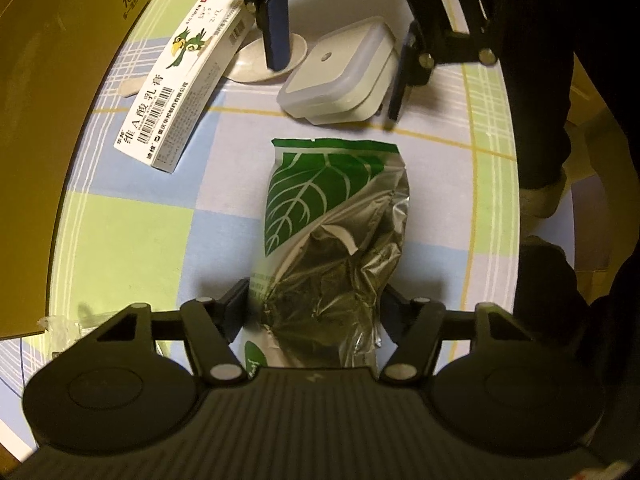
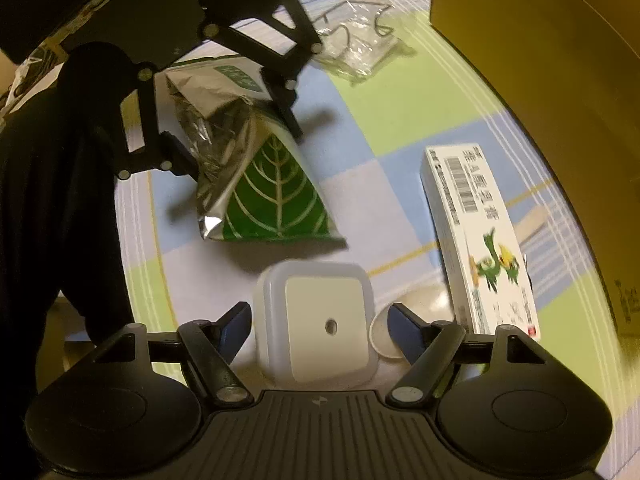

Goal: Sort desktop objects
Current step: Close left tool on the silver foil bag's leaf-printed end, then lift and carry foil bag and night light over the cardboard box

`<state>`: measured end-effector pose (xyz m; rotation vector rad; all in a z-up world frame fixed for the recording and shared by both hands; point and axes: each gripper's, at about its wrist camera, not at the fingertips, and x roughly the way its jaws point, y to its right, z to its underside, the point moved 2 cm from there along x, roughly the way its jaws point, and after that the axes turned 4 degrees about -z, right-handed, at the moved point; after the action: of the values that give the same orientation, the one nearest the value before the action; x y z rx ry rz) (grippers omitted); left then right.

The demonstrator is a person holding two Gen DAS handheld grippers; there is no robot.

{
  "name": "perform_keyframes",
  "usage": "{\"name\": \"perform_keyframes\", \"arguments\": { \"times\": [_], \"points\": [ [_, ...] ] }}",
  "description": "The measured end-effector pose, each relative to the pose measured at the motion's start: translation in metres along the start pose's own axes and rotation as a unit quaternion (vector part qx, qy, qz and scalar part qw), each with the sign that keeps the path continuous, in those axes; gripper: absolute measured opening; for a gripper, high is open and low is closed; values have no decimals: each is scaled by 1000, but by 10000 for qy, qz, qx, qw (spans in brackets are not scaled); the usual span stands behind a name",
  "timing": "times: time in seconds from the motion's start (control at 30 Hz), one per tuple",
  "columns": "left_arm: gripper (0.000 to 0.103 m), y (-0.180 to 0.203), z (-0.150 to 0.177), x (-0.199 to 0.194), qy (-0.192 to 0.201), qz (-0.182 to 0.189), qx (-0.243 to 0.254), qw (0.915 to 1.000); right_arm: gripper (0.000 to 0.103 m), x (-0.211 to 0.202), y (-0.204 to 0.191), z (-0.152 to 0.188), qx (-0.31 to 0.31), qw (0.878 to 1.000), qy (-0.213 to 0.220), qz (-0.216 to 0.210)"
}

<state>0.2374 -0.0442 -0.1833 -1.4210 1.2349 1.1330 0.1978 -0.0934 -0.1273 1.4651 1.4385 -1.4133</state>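
Note:
My left gripper (image 1: 314, 312) is shut on a silver foil bag with a green leaf print (image 1: 332, 216), pinching its lower end; the bag also shows in the right wrist view (image 2: 256, 184). My right gripper (image 2: 320, 326) is open, its jaws on either side of a white square night light (image 2: 320, 320), not touching it. In the left wrist view the night light (image 1: 340, 68) lies on the table with the right gripper (image 1: 340, 68) above it. A white medicine box with a green bird (image 1: 180, 84) lies left of it and also shows in the right wrist view (image 2: 480, 240).
A brown cardboard box (image 1: 52, 100) stands along the left edge and shows in the right wrist view (image 2: 540, 80). A small round white dish (image 1: 260, 64) lies behind the night light. A crumpled clear plastic wrapper (image 2: 356, 52) lies far back. The tablecloth (image 1: 132, 240) is checked.

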Motion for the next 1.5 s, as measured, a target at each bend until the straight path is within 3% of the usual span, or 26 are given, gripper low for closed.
{"name": "perform_keyframes", "arguments": {
  "times": [0.27, 0.53, 0.73, 0.97, 1.03, 1.27, 1.5],
  "points": [
    [62, 2, 0, 4, -27, -69, -55, 10000, 73, -17, 6, 23, 150, 9994, -131, 270],
    [62, 4, 1, 9, -51, -61, -26, 10000, 73, -23, -12, 6, -95, 9996, 238, -75],
    [63, 1, -8, 13, -31, -18, -28, 10000, 73, -1, -5, -13, -430, 9989, -111, -167],
    [66, -3, -5, 18, 56, 75, -33, 10000, 71, 18, 3, -10, -669, 9960, -539, -226],
    [66, -3, -4, 20, 75, 97, -26, 9999, 62, 18, 2, -7, -728, 9960, -502, -130],
    [67, -3, -5, 24, 33, 61, -80, 9999, 61, 16, -7, 3, -587, 9977, -323, -120],
    [48, -4, -7, 23, -87, -75, -371, 9992, 61, 3, -18, 15, -410, 9990, -90, 130]
  ]
}}
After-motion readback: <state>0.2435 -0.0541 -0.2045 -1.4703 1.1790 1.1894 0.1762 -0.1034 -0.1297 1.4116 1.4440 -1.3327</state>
